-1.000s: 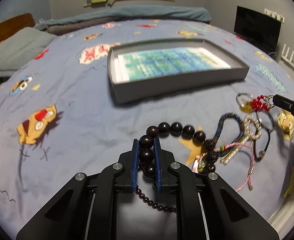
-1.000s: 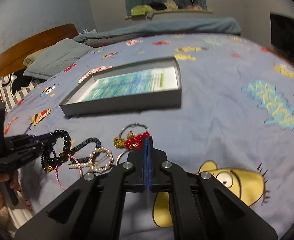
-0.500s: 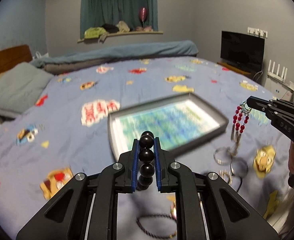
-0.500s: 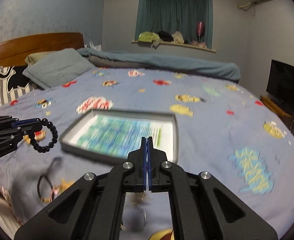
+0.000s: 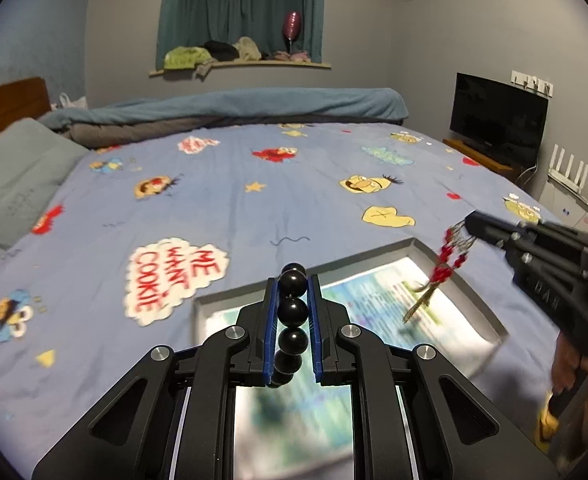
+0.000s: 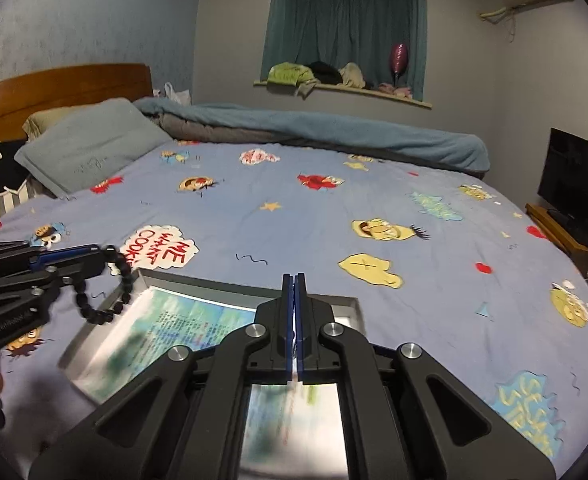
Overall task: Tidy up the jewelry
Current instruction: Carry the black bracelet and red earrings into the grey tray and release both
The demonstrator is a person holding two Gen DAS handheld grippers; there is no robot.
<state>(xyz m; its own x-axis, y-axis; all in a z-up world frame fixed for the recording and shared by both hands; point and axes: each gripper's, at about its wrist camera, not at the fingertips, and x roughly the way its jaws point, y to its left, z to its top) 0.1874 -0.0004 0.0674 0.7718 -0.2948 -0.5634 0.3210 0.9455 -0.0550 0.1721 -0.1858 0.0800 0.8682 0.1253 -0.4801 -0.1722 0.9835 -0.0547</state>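
Note:
My left gripper [image 5: 292, 280] is shut on a black bead bracelet [image 5: 292, 312]; in the right wrist view the gripper [image 6: 102, 254] holds the bracelet [image 6: 120, 284] hanging over the left end of the grey tray [image 6: 345, 306]. My right gripper [image 6: 294, 280] is shut on a red bead charm with a gold tassel [image 5: 443, 264]; in the left wrist view that gripper [image 5: 471, 224] holds the charm dangling above the tray's [image 5: 421, 248] right part. The tray has a blue-green printed sheet inside [image 5: 377, 296].
The tray lies on a blue cartoon-print bedsheet [image 6: 294, 208]. A grey pillow [image 6: 90, 144] and a rolled blue duvet [image 6: 333, 132] lie at the far side. A TV [image 5: 497, 120] stands to the right of the bed.
Both grippers lifted their pieces off the pile on the sheet and moved forward over the tray. The rest of the jewelry pile has dropped out of view.

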